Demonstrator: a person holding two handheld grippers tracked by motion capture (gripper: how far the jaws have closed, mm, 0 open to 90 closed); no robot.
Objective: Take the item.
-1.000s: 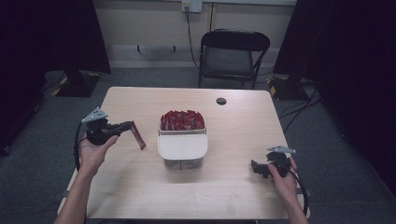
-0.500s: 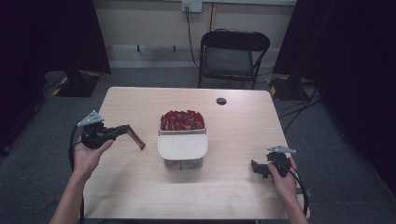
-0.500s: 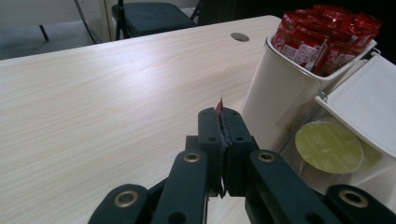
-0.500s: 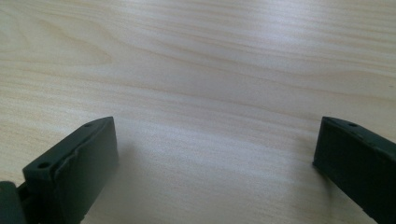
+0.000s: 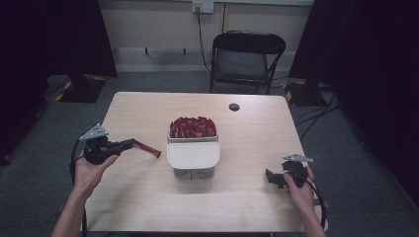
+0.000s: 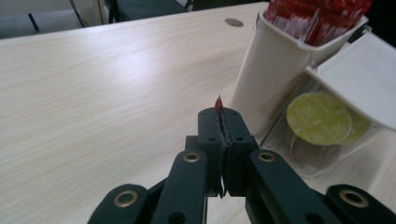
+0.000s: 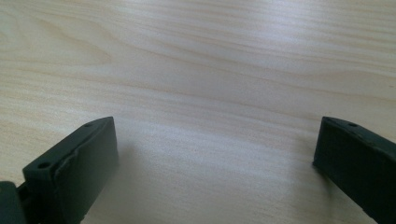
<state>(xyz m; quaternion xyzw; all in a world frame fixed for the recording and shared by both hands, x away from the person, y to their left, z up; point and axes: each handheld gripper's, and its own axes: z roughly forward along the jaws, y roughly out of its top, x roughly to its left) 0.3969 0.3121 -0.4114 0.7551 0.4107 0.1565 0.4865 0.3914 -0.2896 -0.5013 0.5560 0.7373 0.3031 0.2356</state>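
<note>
Presently, left gripper [image 5: 127,144]: jaws clamped flat on a red sachet [image 5: 146,148] projecting ahead of the tips. Keep grip firm and sachet level; steer toward the white holder [image 5: 193,157] ahead, packed with like sachets. Right gripper [image 5: 271,177]: jaws spread wide, empty, low over pale wood table [image 5: 148,207]. Beyond: black folding chair [image 5: 247,61], grey carpet.

Red sachet [image 5: 146,148] (thin, flat) clamped above table; tilted.
</note>
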